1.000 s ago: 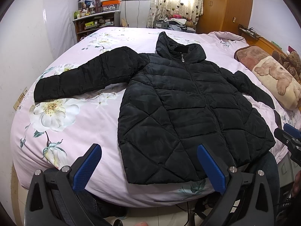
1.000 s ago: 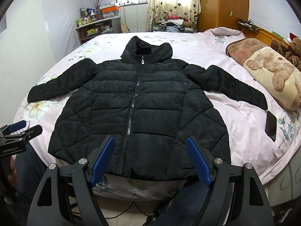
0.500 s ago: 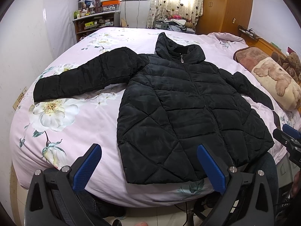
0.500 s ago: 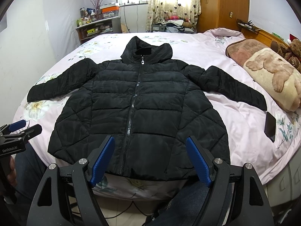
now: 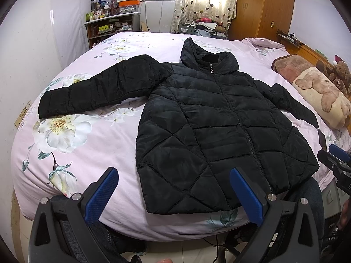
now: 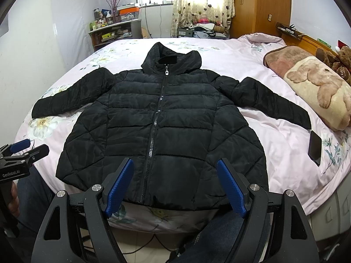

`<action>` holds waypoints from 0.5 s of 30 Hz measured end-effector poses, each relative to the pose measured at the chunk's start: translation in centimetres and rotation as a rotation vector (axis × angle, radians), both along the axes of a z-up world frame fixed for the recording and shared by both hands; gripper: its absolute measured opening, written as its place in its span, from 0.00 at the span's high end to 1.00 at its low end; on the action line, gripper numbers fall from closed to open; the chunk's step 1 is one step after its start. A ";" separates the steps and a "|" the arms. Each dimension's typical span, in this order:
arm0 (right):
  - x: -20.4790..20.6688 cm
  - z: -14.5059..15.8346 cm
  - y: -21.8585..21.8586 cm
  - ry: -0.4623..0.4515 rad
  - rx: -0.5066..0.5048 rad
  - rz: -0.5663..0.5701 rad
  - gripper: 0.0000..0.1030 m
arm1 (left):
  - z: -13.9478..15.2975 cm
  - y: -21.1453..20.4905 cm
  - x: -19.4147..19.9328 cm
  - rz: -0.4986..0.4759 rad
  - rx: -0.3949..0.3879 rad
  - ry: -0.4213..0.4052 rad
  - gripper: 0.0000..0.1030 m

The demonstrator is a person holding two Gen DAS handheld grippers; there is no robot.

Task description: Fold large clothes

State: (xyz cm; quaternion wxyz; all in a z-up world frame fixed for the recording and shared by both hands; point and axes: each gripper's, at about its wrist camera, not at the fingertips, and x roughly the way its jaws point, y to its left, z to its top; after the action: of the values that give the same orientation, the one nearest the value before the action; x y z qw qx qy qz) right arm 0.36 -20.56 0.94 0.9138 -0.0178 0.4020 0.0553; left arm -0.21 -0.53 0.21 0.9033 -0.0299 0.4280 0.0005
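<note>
A black hooded puffer jacket (image 5: 215, 129) lies flat and zipped on the pink floral bed (image 5: 92, 151), sleeves spread to both sides, hem at the near edge; it also shows in the right wrist view (image 6: 162, 127). My left gripper (image 5: 173, 192) is open and empty, held off the near bed edge before the jacket's left hem corner. My right gripper (image 6: 174, 184) is open and empty, held just before the middle of the hem. Each gripper shows at the edge of the other's view.
A dark phone (image 6: 314, 148) lies on the bed by the right sleeve cuff. A bear-print blanket (image 6: 320, 87) and teddy bears (image 6: 342, 61) sit at the right. A cluttered shelf (image 6: 114, 30) and wardrobe (image 6: 261, 6) stand beyond the bed.
Both views have shifted only slightly; the jacket lies as before and both grippers stay open.
</note>
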 end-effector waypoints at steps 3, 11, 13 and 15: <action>0.0 0.0 0.0 -0.001 -0.001 0.000 0.24 | 0.0 0.0 0.0 0.000 0.000 -0.001 0.00; 0.0 -0.1 0.1 -0.001 -0.002 0.001 0.24 | 0.1 -0.2 -0.1 0.000 -0.001 0.001 0.00; 0.0 -0.1 0.0 0.000 -0.001 0.000 0.24 | 0.1 -0.1 -0.1 0.000 -0.002 0.001 0.00; 0.0 0.0 0.0 -0.002 -0.002 0.001 0.24 | 0.0 0.0 -0.1 0.000 -0.002 0.001 0.00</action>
State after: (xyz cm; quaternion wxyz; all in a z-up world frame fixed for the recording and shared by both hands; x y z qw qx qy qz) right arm 0.34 -20.52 0.92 0.9141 -0.0187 0.4013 0.0553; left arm -0.27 -0.56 0.26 0.9031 -0.0308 0.4283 0.0002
